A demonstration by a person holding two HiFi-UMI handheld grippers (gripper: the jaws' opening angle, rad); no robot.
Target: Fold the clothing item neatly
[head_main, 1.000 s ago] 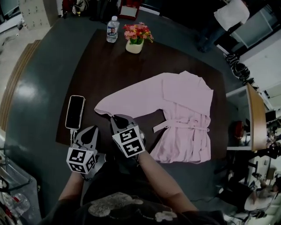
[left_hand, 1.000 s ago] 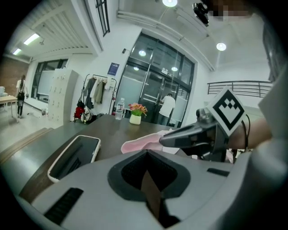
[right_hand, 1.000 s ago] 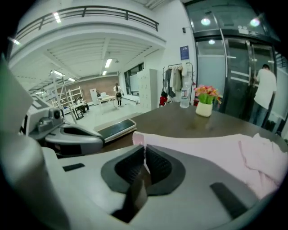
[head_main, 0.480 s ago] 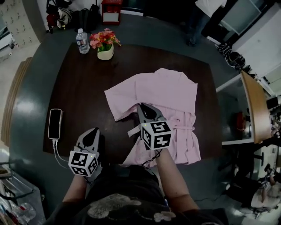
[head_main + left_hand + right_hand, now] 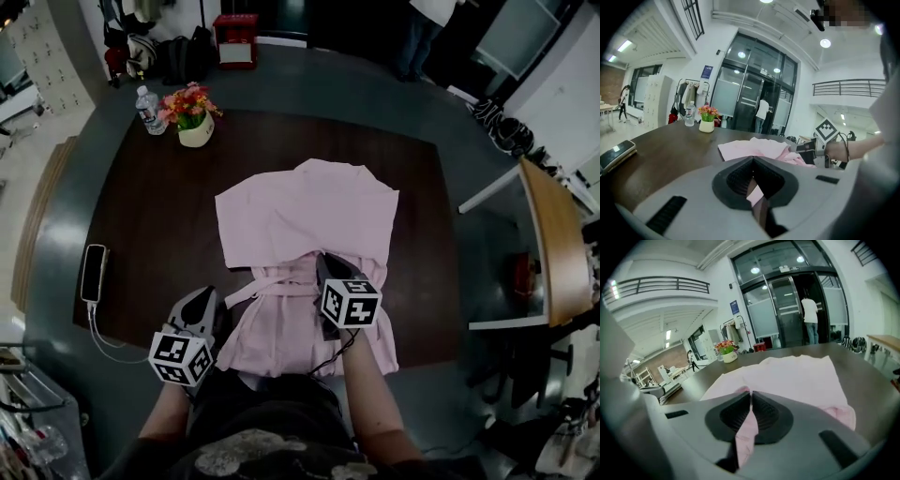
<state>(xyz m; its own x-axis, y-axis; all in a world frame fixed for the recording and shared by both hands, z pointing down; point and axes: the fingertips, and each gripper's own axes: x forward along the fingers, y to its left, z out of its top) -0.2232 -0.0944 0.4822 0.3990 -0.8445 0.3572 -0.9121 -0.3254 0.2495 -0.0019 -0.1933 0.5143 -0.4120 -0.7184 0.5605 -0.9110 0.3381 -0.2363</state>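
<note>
Both of my tools are clamped shut on pink cloth: the left tool (image 5: 199, 302) pinches a small tongue of it at the near left side of the garment (image 5: 305, 220), and the right tool (image 5: 330, 267) grips a fold just above the belt (image 5: 272, 289). The garment lies in the middle of the counter (image 5: 150, 225) with its upper part already doubled over itself and its hem toward me at the near edge. The main risk I see is an uneven pull: if one hand leads the other, the doubled layer skews and the fold ends up crooked. My left pinch looks thin, and I can't quite tell whether it has the belt end or the side edge; if it is only the belt, a tug would drag the belt loose instead of moving the body. The slack cloth could also slip out of either grip, and the hem may slide off the near edge. By my count there is one garment, two tools, one phone (image 5: 93, 272) on its cable, one water bottle (image 5: 146, 110) and one flower pot (image 5: 195, 117), all three well clear of the cloth.
</note>
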